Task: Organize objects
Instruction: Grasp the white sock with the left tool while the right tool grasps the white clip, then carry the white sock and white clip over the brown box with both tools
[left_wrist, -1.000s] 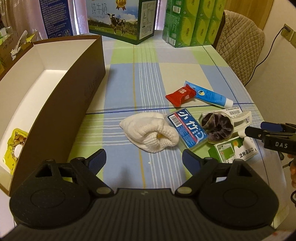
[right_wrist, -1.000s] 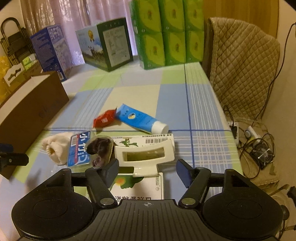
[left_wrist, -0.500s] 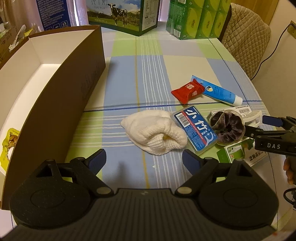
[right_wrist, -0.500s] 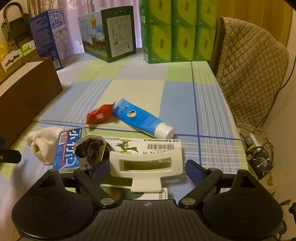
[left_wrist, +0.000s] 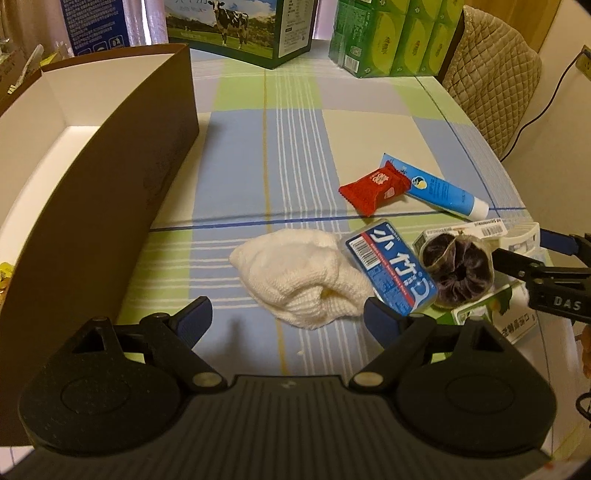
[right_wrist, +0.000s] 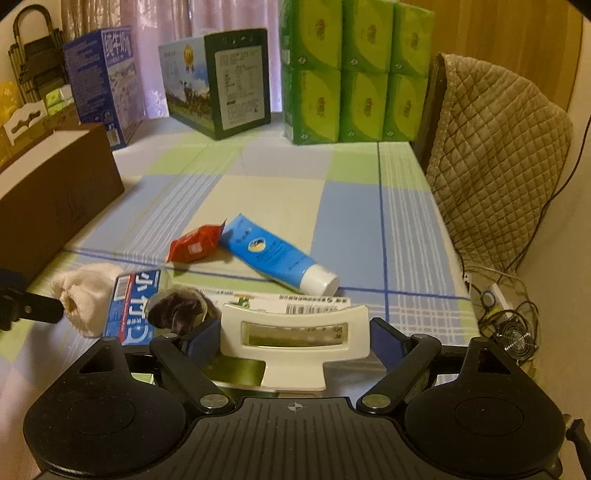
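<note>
Clip (right_wrist: 295, 345) base hidden behind right gripper (right_wrist: 291, 338), fingers spread either side, contact unclear. Left gripper (left_wrist: 286, 314) wide open above checked tablecloth (left_wrist: 295, 140); quilted chair (right_wrist: 495, 158) beyond.

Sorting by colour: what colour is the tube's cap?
White cap on a blue tube; clearest in the right wrist view.

Dim warm light, fisheye-bent edges

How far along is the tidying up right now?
Barely begun. The brown box holds only a yellow packet at its near end. In hand: the right tool is open around the white clip, not yet closed. The left tool is open and empty. The sock, blue pack, scrunchie, red wrapper and tube remain on the table.
</note>
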